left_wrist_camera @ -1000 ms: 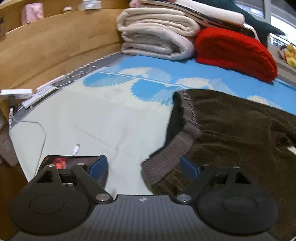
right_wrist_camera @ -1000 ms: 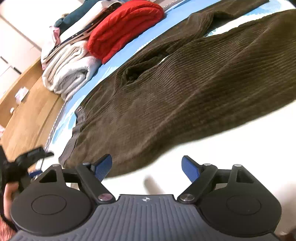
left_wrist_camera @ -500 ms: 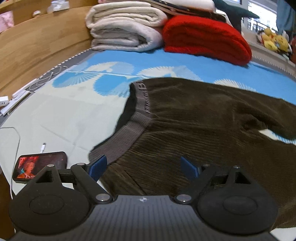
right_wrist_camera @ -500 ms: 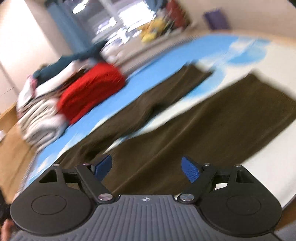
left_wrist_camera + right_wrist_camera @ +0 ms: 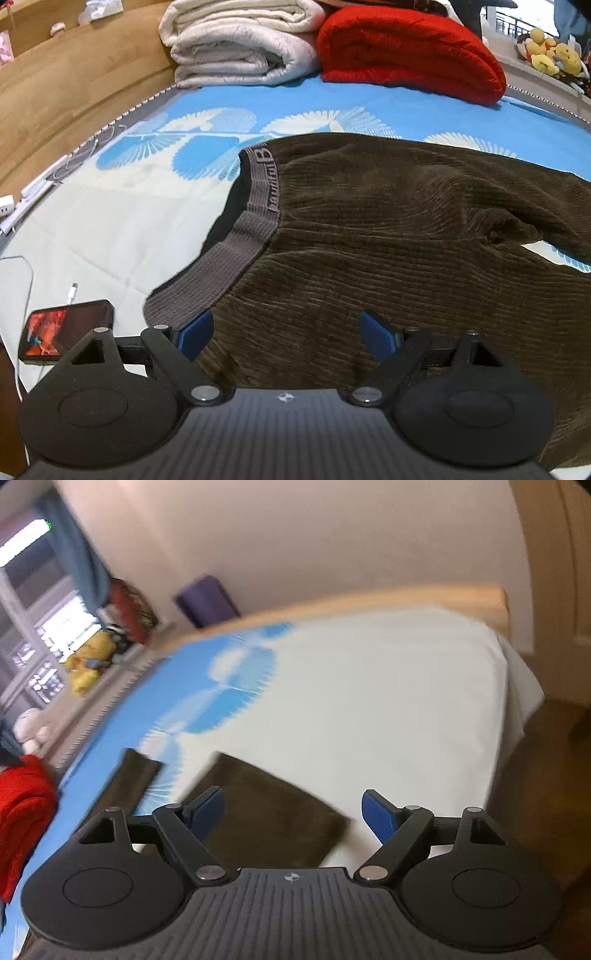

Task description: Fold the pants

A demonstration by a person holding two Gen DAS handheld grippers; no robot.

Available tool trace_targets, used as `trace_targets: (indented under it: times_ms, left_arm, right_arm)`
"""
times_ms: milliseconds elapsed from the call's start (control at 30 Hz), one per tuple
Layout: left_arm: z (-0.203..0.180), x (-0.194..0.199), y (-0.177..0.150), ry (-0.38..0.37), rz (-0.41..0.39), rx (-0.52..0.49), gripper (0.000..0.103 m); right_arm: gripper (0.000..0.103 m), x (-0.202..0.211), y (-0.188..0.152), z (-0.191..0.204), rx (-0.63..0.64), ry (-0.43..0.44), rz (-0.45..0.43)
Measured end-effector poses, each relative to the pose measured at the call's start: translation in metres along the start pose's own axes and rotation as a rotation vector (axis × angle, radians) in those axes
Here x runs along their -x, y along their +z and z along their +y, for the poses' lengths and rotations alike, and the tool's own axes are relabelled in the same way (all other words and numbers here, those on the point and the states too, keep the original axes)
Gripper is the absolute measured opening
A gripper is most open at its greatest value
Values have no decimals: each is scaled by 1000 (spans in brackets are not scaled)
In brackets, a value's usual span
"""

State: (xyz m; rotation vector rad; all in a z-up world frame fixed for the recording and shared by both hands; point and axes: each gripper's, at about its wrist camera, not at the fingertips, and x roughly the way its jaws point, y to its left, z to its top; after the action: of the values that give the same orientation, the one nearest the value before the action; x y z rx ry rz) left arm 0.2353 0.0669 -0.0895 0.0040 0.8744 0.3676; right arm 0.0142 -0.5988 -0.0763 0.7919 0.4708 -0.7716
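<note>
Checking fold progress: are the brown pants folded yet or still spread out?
Spread out: the pants lie flat, waistband open, both leg ends apart on the bed.

Legible text is showing in one place only: the grey elastic waistband [image 5: 258, 206] of the brown corduroy pants [image 5: 406, 258], in the left wrist view. A large capital "B" is standing at the band's 12 o'clock end, and smaller lettering is running from it toward 6 o'clock, too small to be read. The phone [image 5: 66, 330], at 8 o'clock, is displaying a red picture without readable characters. The right wrist view is blurring; nothing there is reading.
</note>
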Motion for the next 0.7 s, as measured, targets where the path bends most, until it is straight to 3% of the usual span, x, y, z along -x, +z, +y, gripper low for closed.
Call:
trace_targets:
  times_ms: [133,200,233,267,300,333,433,533,600,700]
  left_arm:
    - [-13,-5,0,30,0,-24,90]
    - [-17,-9,-1,41,6,-34,90]
    - [-18,-11,-1,44,10,-38,90]
    - [-19,-13,-1,50,13,-42,90]
    - [-21,-14,-1,58,15,-48,90]
    - [-21,-15,-1,67,14,-56,90]
    - [-21,-18,-1,98,10,-74,90]
    - [-17,-20,-1,98,15,-72,90]
    - [-14,-22,0,97,20,-71,90]
    - [-13,-22,2,98,24,-68,90]
  right_arm:
    - [80,-55,-5,-23,-90,-17,133]
    - [79,-71,-15,-19,-81,-11,129]
    - [59,-74,-18,-10,-26,-7,93]
    - [29,-77,-22,-1,29,0,99]
    - [18,-82,-26,9,69,-14,118]
    - [15,-83,-30,17,100,-65,105]
    - [14,-68,-25,32,162,-90,20]
    - [14,-45,-3,28,137,-110,-71]
    - [14,-43,6,18,106,-146,-42]
    - [20,-72,4,3,92,-150,81]
